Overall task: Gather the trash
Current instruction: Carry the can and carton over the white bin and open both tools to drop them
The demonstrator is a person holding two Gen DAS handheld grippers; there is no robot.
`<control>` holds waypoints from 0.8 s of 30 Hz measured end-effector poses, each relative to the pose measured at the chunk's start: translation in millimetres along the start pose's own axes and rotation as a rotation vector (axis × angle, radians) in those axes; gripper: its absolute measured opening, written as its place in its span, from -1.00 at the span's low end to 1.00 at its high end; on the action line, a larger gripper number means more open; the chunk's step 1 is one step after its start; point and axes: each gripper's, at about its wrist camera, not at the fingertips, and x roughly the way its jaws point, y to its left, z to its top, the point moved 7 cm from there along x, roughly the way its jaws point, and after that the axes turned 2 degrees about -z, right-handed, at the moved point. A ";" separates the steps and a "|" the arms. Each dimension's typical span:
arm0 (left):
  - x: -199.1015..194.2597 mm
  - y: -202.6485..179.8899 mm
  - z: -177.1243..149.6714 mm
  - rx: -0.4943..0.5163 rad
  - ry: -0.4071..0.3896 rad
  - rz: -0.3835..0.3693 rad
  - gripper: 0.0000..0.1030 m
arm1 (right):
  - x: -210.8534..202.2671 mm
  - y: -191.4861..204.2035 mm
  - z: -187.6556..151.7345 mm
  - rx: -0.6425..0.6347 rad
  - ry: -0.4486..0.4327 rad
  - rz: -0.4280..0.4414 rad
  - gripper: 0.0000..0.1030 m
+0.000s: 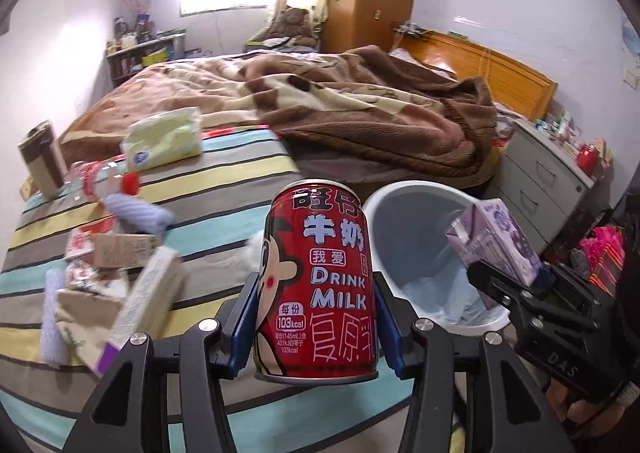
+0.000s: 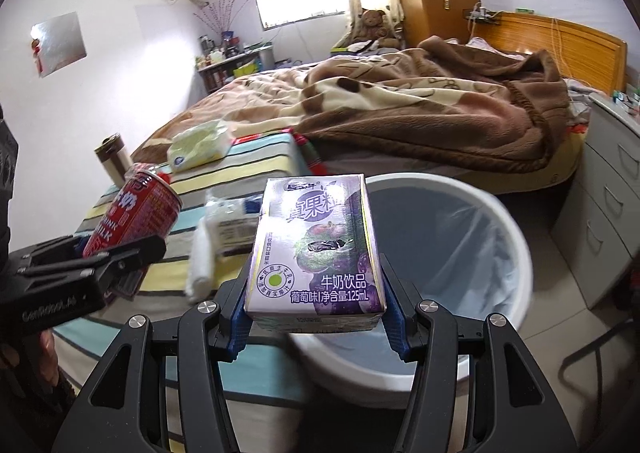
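I am in the carrying step: each claw has its piece of trash and both are on the way to the white bin (image 2: 496, 213). My left claw (image 1: 316, 317) is clenched on the red milk can (image 1: 320, 277), upright between the blue pads, held above the striped bed (image 1: 224, 181) just left of the bin's rim. My right claw (image 2: 316, 305) is clamped on the purple drink carton (image 2: 316, 245), which hangs in front of the bin's near rim, the liner's mouth open beyond it.

Next, I judge, each piece must go fully over the opening before I let go; the carton is nearer, so it should drop first (the two claws are close together, and I would not crowd them over one rim).

The can reads "DRINK MILK", with "牛奶", "我爱", "复原乳" and "103kcal". The carton reads "真果粒", "牛奶饮品" and "125mL". More litter waits on the bed: a clear bottle (image 1: 100, 177) with a red cap, a tissue pack (image 1: 164, 139), small boxes.
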 end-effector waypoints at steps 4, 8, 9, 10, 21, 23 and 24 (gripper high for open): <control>10.7 -29.5 3.5 0.029 0.007 -0.041 0.02 | 2.9 -19.2 2.1 0.010 0.004 -0.027 0.08; 27.0 -55.5 5.3 0.041 0.033 -0.086 0.02 | 12.3 -40.9 -0.6 0.046 0.039 -0.031 0.08; 31.6 -62.7 6.2 0.050 0.035 -0.095 0.02 | 16.6 -45.4 -2.3 0.049 0.053 -0.037 0.08; 35.0 -68.4 6.3 0.056 0.038 -0.101 0.02 | 20.5 -49.2 -4.0 0.048 0.063 -0.044 0.08; 80.7 -98.7 2.4 0.090 0.122 -0.111 0.02 | 44.9 -72.3 -14.9 0.052 0.151 -0.053 0.08; 86.3 -101.3 1.7 0.090 0.128 -0.114 0.02 | 47.5 -77.4 -14.2 0.051 0.157 -0.060 0.08; 88.3 -102.3 1.1 0.087 0.133 -0.122 0.02 | 47.7 -79.7 -14.6 0.051 0.161 -0.069 0.08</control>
